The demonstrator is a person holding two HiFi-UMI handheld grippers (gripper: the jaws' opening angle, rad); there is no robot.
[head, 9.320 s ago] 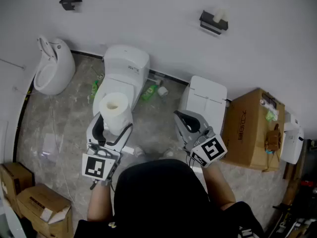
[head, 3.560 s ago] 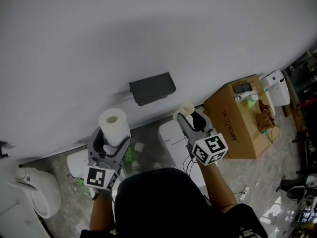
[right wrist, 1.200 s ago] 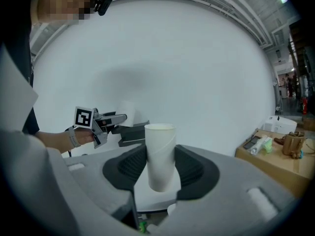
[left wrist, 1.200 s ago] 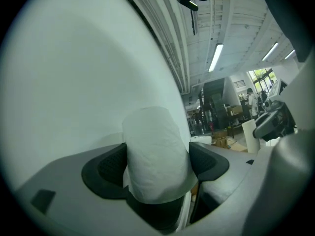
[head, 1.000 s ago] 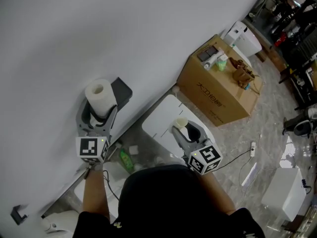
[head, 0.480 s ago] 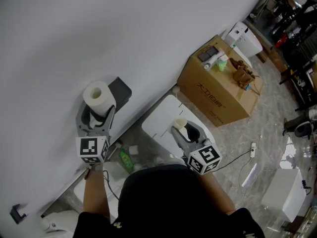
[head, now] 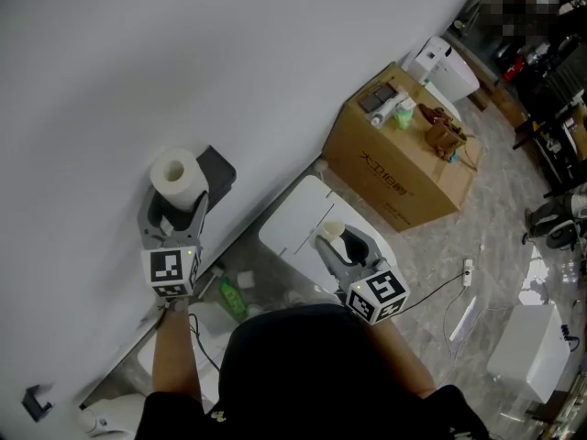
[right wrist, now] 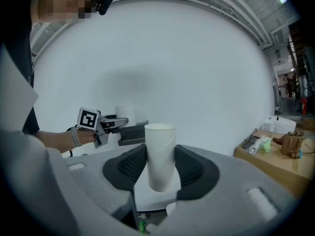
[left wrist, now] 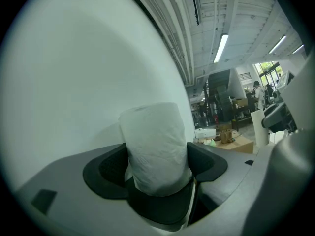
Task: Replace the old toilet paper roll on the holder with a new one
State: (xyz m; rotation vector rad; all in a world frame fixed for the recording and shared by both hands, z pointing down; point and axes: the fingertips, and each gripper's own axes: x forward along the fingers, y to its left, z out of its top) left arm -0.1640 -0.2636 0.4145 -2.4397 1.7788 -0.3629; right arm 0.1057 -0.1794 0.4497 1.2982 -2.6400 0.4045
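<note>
Left gripper view: grips a full white toilet paper roll [left wrist: 156,149] upright in the left gripper [left wrist: 158,178], jaws spread wide and pressed against its sides. From the head view, sits raised against the pale wall, just beside the dark grey wall-mounted holder [head: 217,168]; cannot tell whether touching it. Lower and to the right, clamps a bare cardboard tube [right wrist: 160,154] upright in the right gripper [right wrist: 161,173], jaws narrower, over a white boxy fixture [head: 292,230]. Beyond, a brown cardboard box [head: 404,168].
</note>
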